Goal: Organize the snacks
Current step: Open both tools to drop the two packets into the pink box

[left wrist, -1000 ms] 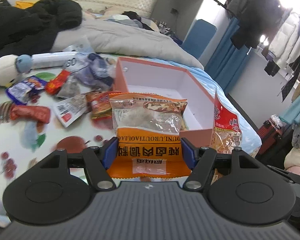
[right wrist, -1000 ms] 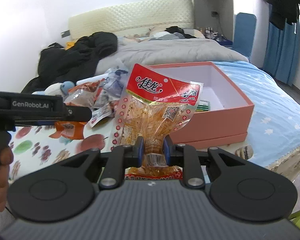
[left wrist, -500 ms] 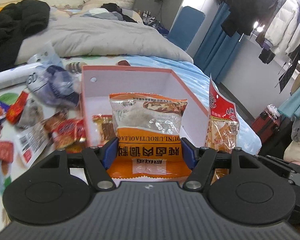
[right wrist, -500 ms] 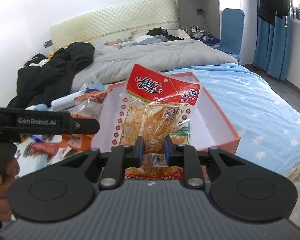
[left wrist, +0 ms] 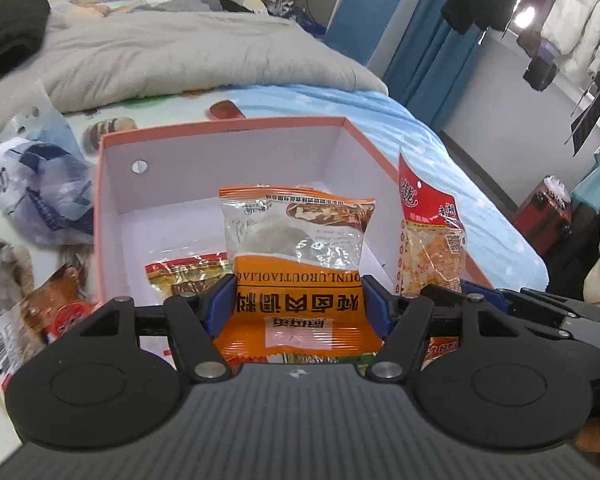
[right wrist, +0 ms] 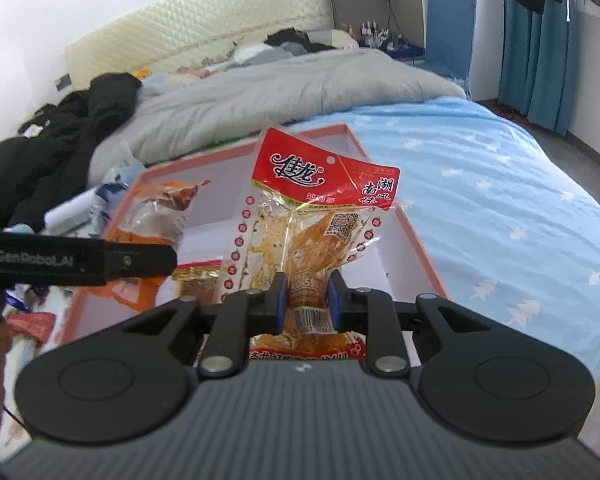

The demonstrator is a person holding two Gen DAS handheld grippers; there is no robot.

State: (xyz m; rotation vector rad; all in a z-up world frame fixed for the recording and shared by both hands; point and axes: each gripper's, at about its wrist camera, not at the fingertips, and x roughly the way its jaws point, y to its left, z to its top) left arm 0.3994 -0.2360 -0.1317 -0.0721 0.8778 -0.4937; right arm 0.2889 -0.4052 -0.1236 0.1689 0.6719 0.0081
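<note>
My left gripper (left wrist: 298,302) is shut on an orange snack packet (left wrist: 296,248) and holds it over the near part of the open pink box (left wrist: 228,128). My right gripper (right wrist: 303,300) is shut on a red-topped snack packet (right wrist: 312,216), held upright over the same pink box (right wrist: 420,244). That red-topped packet (left wrist: 428,240) shows at the right in the left wrist view, above the box's right wall. A small red-and-gold packet (left wrist: 188,274) lies on the box floor. The left gripper's body (right wrist: 76,258) and its orange packet (right wrist: 156,216) show at the left in the right wrist view.
Loose snack packets (left wrist: 48,308) and a crumpled plastic bag (left wrist: 44,196) lie on the patterned sheet left of the box. A grey duvet (left wrist: 180,60) is behind it. Blue bedsheet (right wrist: 500,184) stretches to the right. Black clothes (right wrist: 60,140) are piled at the far left.
Both grippers have moved forward with their packets, from beside the box's near edge to above its inside. The box now fills the middle of both views.
</note>
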